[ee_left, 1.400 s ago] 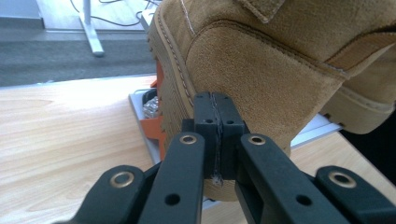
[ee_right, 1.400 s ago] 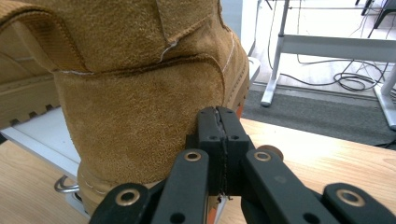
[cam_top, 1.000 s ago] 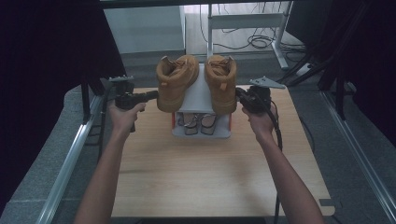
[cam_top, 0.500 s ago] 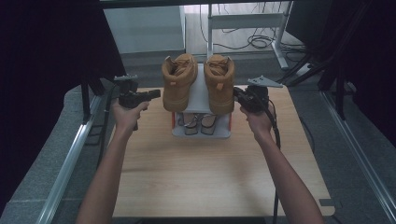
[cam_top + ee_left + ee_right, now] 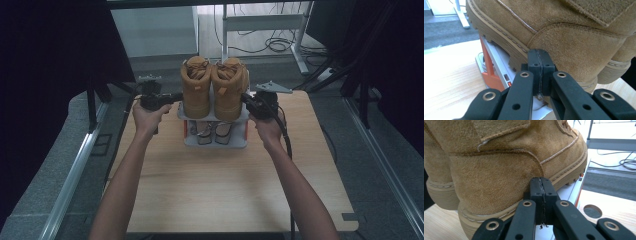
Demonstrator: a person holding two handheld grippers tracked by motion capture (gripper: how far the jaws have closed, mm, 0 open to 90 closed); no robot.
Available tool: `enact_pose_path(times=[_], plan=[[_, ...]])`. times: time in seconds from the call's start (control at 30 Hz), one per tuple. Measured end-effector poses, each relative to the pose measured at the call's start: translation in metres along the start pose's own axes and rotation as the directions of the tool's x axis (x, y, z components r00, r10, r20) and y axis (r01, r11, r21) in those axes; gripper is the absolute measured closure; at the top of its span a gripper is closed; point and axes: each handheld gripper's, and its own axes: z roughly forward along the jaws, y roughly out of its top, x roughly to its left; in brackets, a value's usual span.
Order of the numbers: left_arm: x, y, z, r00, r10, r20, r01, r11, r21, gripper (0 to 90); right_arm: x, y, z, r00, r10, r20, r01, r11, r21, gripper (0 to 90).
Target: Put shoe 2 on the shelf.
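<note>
Both boots (image 5: 215,87) sit side by side on the rack (image 5: 216,136) near the bench's far edge. My left tongs (image 5: 539,63) and right tongs (image 5: 540,190) are closed, empty, pressing the suede heels. Heavy, stiff soles; I'd grip the collars.

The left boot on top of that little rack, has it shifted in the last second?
Yes. The left boot has slid rightward along the rack, closing the gap to the right boot; the pair now sit side by side, touching.
</note>
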Motion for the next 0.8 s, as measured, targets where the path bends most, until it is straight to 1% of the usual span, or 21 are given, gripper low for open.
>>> enact_pose_path(times=[0.03,0.07,0.1,0.13,0.17,0.23,0.27,0.3,0.33,0.37,0.4,0.43,0.47,0.5,0.53,0.57,0.63,0.7,0.8], plan=[[0.003,0.000,0.000,0.9998,-0.012,0.015,0.012,0.9999,0.000,89.2,-0.001,0.000,0.000,1.0000,0.000,-0.007,0.000,1.000,0.001,89.4],[0.006,0.000,0.000,0.9996,-0.023,0.015,0.023,0.9997,-0.002,88.7,-0.003,0.000,-0.001,0.9999,-0.003,-0.014,0.003,1.000,0.004,89.3],[0.009,0.000,0.001,0.9996,-0.027,-0.001,0.027,0.9996,0.002,88.1,-0.004,0.000,-0.001,1.0000,-0.003,-0.006,0.003,1.000,0.004,89.3],[0.013,0.000,0.002,0.9990,-0.041,-0.018,0.041,0.9991,0.009,87.8,-0.005,0.000,0.000,0.9999,-0.006,0.008,0.006,1.000,0.004,89.3],[0.016,0.001,0.004,0.9982,-0.056,-0.019,0.056,0.9984,0.009,87.8,-0.008,0.000,0.003,0.9996,-0.006,0.029,0.006,1.000,0.003,89.3],[0.021,0.004,0.008,0.9965,-0.084,-0.006,0.084,0.9964,0.009,88.0,-0.014,0.003,0.010,0.9989,0.015,0.044,-0.016,1.000,0.023,89.2],[0.021,0.005,0.010,0.9961,-0.089,-0.001,0.089,0.9960,0.012,88.2,-0.016,0.004,0.014,0.9984,0.024,0.052,-0.025,0.999,0.024,89.2],[0.021,0.007,0.013,0.9961,-0.089,0.000,0.089,0.9959,0.019,88.3,-0.017,0.005,0.017,0.9982,0.031,0.052,-0.032,0.999,0.027,89.3],[0.021,0.009,0.016,0.9965,-0.084,0.000,0.084,0.9961,0.028,88.4,-0.017,0.007,0.020,0.9987,0.029,0.041,-0.030,0.999,0.028,89.4],[0.020,0.011,0.018,0.9971,-0.075,-0.015,0.075,0.9967,0.032,89.2,-0.015,0.009,0.023,0.9983,0.006,0.057,-0.008,1.000,0.030,89.5],[0.020,0.013,0.019,0.9972,-0.072,-0.017,0.073,0.9966,0.037,89.2,-0.013,0.011,0.025,0.9961,-0.031,0.082,0.028,0.999,0.035,89.5],[0.021,0.014,0.020,0.9971,-0.075,-0.013,0.076,0.9962,0.043,89.3,-0.013,0.012,0.026,0.9960,-0.034,0.082,0.031,0.999,0.039,89.6],[0.021,0.014,0.020,0.9966,-0.082,-0.004,0.082,0.9957,0.043,89.5,-0.013,0.012,0.027,0.9966,-0.026,0.077,0.023,0.999,0.040,89.6],[0.020,0.014,0.022,0.9972,-0.075,-0.005,0.075,0.9962,0.043,89.6,-0.012,0.013,0.027,0.9965,-0.029,0.079,0.026,0.999,0.040,89.8],[0.018,0.014,0.023,0.9981,-0.060,-0.014,0.061,0.9972,0.043,89.7,-0.011,0.012,0.029,0.9962,-0.040,0.077,0.037,0.999,0.040,89.9],[0.017,0.013,0.023,0.9981,-0.058,-0.020,0.058,0.9976,0.037,89.8,-0.009,0.012,0.030,0.9954,-0.046,0.085,0.043,0.998,0.039,90.0],[0.016,0.013,0.023,0.9983,-0.051,-0.027,0.052,0.9981,0.034,89.8,-0.010,0.013,0.030,0.9962,-0.035,0.080,0.031,0.999,0.040,90.0],[0.014,0.013,0.024,0.9981,-0.050,-0.036,0.052,0.9982,0.031,89.9,-0.011,0.013,0.030,0.9963,-0.042,0.075,0.039,0.998,0.042,90.0],[0.013,0.013,0.024,0.9979,-0.045,-0.046,0.047,0.9983,0.034,89.9,-0.012,0.013,0.030,0.9974,-0.037,0.062,0.034,0.999,0.040,90.0]])
